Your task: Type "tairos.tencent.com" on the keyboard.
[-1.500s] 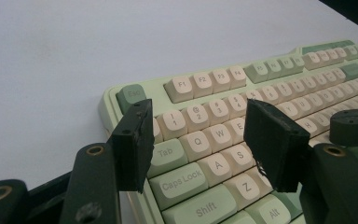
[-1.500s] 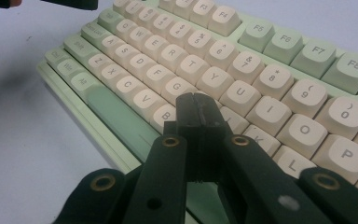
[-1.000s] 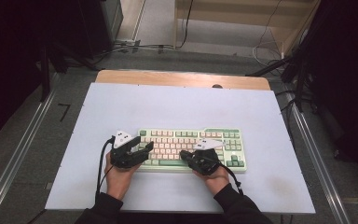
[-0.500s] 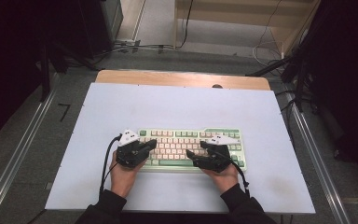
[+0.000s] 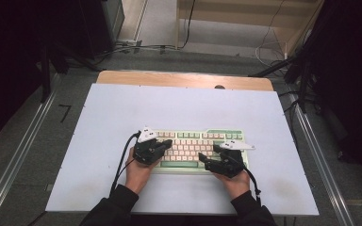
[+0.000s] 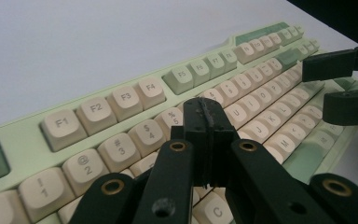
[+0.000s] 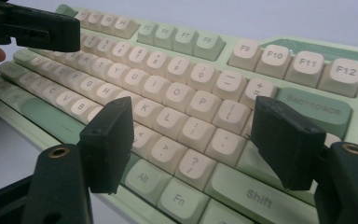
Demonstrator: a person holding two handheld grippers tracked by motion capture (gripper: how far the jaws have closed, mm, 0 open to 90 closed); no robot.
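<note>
A pale green keyboard (image 5: 226, 135) with cream keys lies on the white table top, towards the near edge. My left gripper (image 5: 166, 142) hovers over its left half, jaws pressed together on nothing; in the left gripper view the left gripper (image 6: 207, 116) points at the number row of the keyboard (image 6: 121, 100). My right gripper (image 5: 205, 165) is at the keyboard's near right part. Its jaws have just been opening. They stand wide apart in the right gripper view, where the right gripper (image 7: 196, 140) holds nothing above the punctuation keys of the keyboard (image 7: 186, 93).
The white sheet (image 5: 179, 103) covers a wooden table whose far edge (image 5: 184, 79) shows at the back. Metal rails (image 5: 19, 155) run along both sides on the grey floor. Cables lie on the floor behind the table.
Both hands have slid to the right along the keyboard. The left jaws have shut and the right jaws have spread apart.
</note>
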